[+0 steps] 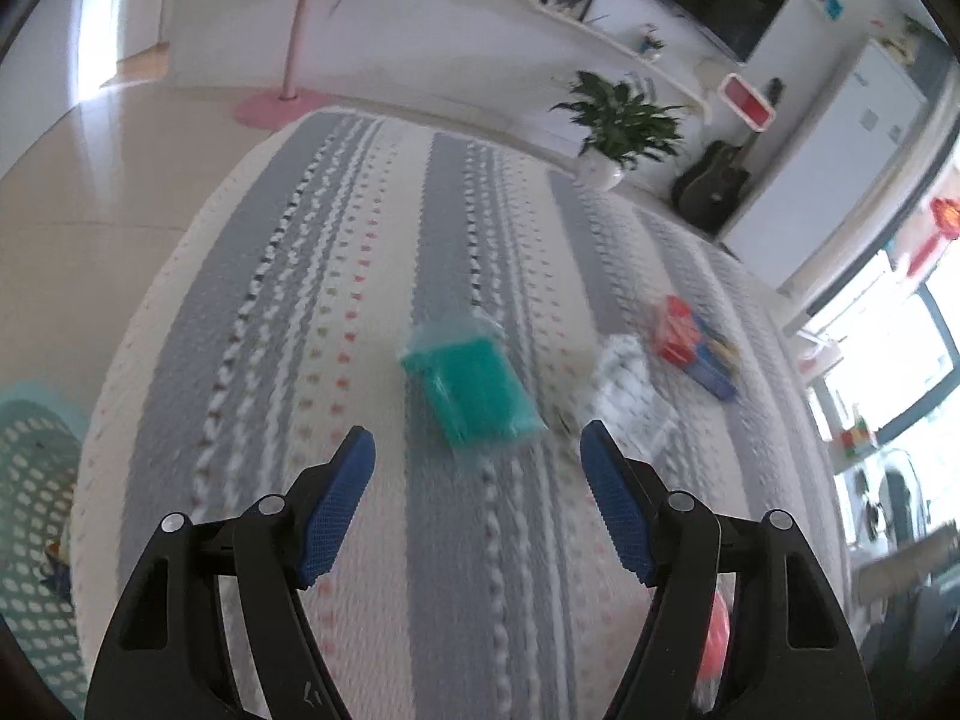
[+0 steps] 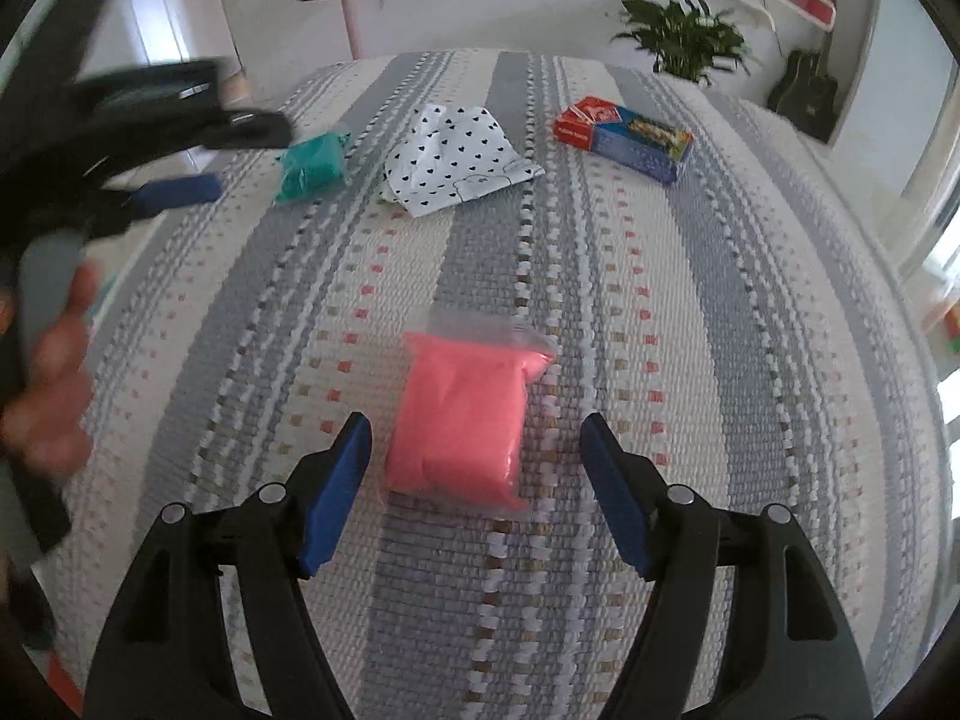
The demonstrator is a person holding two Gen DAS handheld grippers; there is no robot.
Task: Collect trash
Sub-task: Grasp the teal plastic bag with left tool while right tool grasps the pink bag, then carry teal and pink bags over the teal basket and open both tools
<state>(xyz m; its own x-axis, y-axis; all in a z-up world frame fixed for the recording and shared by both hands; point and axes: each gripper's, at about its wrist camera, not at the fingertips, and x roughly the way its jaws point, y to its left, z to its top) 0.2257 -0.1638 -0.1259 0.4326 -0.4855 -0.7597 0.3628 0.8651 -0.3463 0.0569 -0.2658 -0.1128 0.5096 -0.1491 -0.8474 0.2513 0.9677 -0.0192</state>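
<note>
Both tongs stand with jaws apart and empty above a striped woven rug [image 2: 660, 300]. Left gripper [image 1: 477, 456] hovers just short of a teal packet [image 1: 471, 387], a clear plastic bag around a teal block, which lies just ahead of its blue pads [image 1: 336, 510]. Right gripper [image 2: 474, 450] straddles a pink packet [image 2: 462, 420], whose near end lies between its blue fingertips [image 2: 336, 492] though nothing touches yet.

Beyond the pink packet, toward the far edge of the rug, lie a crumpled white wrapper printed with small black hearts [image 2: 456, 162] and a red-and-blue carton [image 2: 624, 135]; the teal packet sits just left of the wrapper. A teal mesh basket [image 1: 33, 510] shows off the rug's left edge in the left wrist view, the likely place for the trash.

Each packet looks light and soft, its film probably slippery, so a pinch across the filled middle seems safer than the loose sealed edge. Printing on the carton is too small to read; no other lettering is legible.
</note>
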